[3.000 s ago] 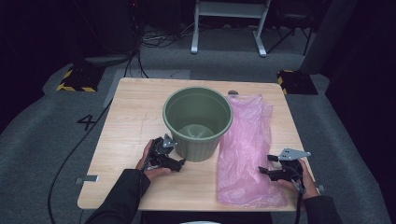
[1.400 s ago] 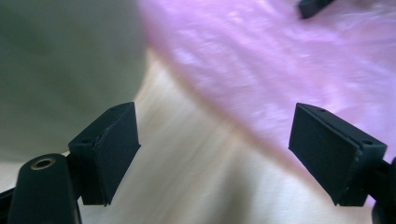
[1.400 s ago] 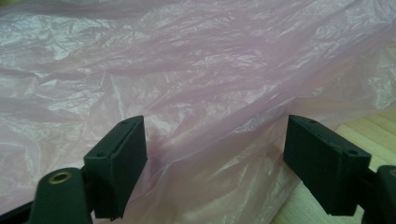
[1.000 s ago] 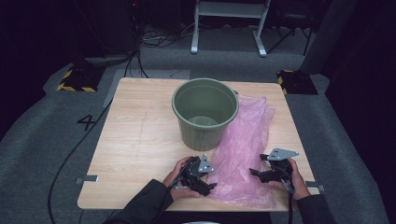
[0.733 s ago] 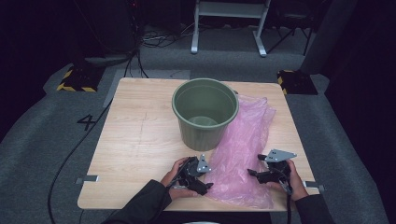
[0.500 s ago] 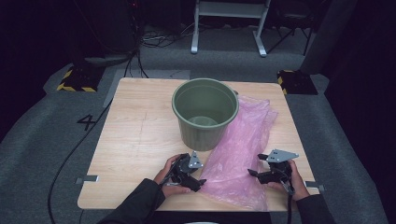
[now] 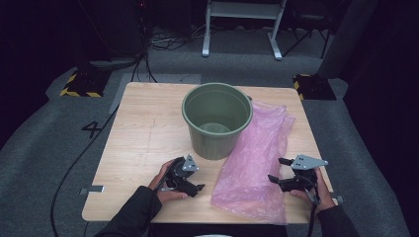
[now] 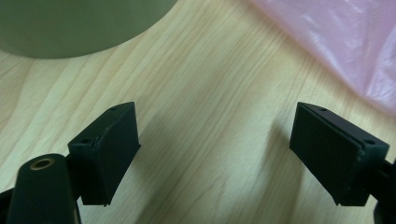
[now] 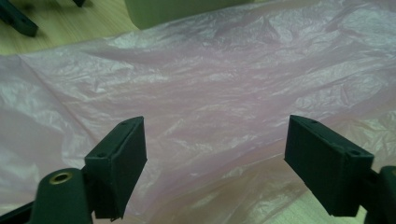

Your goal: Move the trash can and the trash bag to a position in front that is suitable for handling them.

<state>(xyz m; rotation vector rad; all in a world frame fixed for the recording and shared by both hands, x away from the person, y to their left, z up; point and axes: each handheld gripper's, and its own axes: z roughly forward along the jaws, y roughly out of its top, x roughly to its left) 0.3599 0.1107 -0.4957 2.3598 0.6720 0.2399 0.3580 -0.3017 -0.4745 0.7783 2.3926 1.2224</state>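
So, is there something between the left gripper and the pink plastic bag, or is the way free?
Nothing visible blocks it. The left gripper is open over bare table, and the pink bag begins just past its jaws. The green bucket stands further back, off to the side of that path.

This looks like a recording studio or lab, kept dark. A pale wooden worktop (image 7: 148, 133) stands alone on grey carpet (image 7: 44, 148) marked with a black number "4" (image 7: 92, 129). Black cables (image 7: 163, 42), yellow-and-black striped floor blocks (image 7: 79, 85) and a white metal stand frame (image 7: 242, 19) lie beyond it.
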